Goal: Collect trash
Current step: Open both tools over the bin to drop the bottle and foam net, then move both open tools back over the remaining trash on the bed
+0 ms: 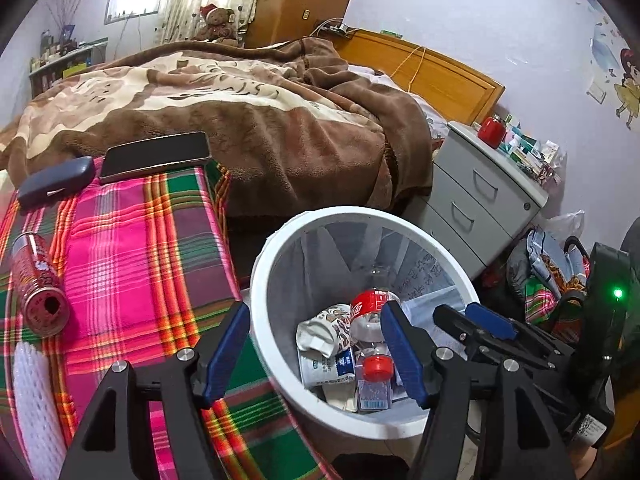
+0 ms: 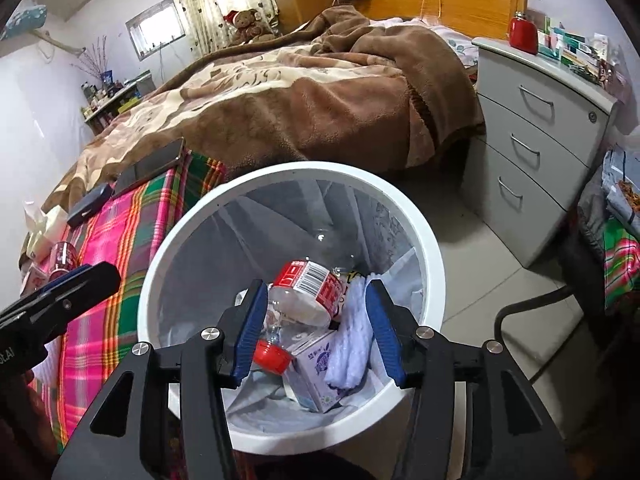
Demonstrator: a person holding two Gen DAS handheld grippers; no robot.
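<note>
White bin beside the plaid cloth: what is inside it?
The white bin holds a clear bottle with red label and cap, a crumpled paper cup, a small carton and white foam netting. Anything beneath them is covered.

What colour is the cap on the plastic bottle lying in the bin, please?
Red; the bottle cap shows best in the right wrist view.

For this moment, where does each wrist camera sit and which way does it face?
Left wrist: on the left gripper, angled down over the plaid cloth and white bin; its own open jaws show, plus the right gripper at right.
Right wrist: on the right gripper, angled down straight into the bin; its open jaws frame the clear bottle, and the left gripper shows at left.
Shared: bin, bottle, plaid cloth, brown blanket, grey drawers.
</note>
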